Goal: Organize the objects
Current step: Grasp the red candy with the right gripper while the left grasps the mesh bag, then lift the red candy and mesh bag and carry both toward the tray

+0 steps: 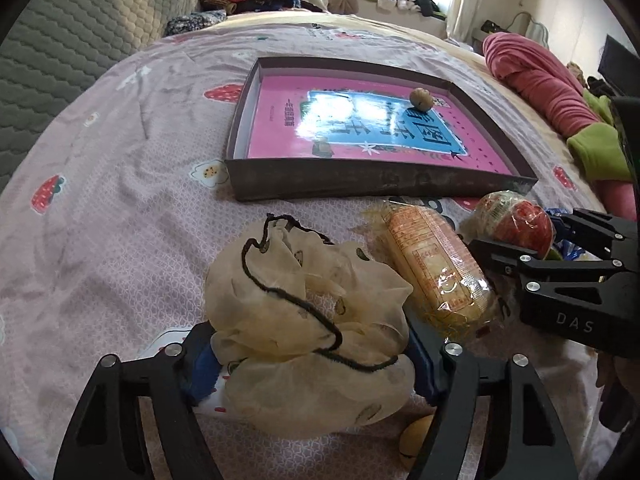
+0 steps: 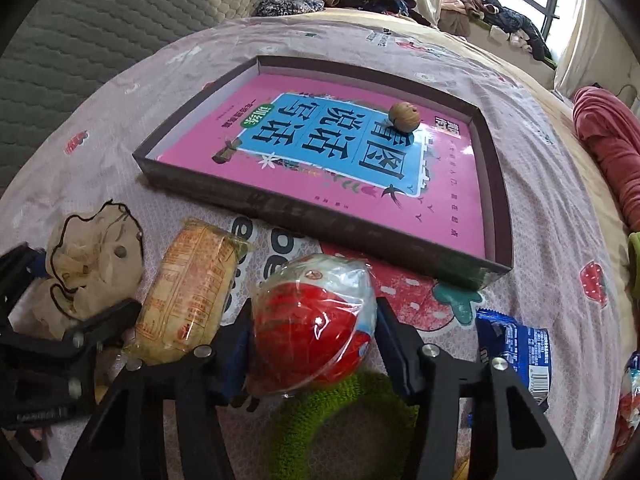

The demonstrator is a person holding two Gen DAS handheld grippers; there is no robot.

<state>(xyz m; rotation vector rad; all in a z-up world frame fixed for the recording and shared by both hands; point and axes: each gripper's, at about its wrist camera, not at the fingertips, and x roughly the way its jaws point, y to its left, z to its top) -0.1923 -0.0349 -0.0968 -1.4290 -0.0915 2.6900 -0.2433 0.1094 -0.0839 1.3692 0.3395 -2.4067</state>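
Note:
On the strawberry-print bedsheet, a cream gauzy scrunchie [image 1: 304, 320] with black trim sits between the fingers of my left gripper [image 1: 312, 368], whose blue pads press into its sides. My right gripper [image 2: 312, 332] is shut on a round snack in clear wrap with red print [image 2: 308, 320]; the same right gripper [image 1: 520, 232] shows at the right edge of the left wrist view. A long packet with orange print [image 2: 188, 292] lies between the two held things. Beyond them lies a shallow dark box [image 2: 320, 216] holding a pink book, with a walnut [image 2: 405, 117] on the cover.
A fuzzy green ring [image 2: 340, 420] lies under the right gripper and a blue wrapper [image 2: 516, 344] to its right. A yellow object [image 1: 416, 436] peeks out beside the left gripper's right finger. A rolled pink blanket [image 1: 536, 80] and clothes heaps border the bed's far side.

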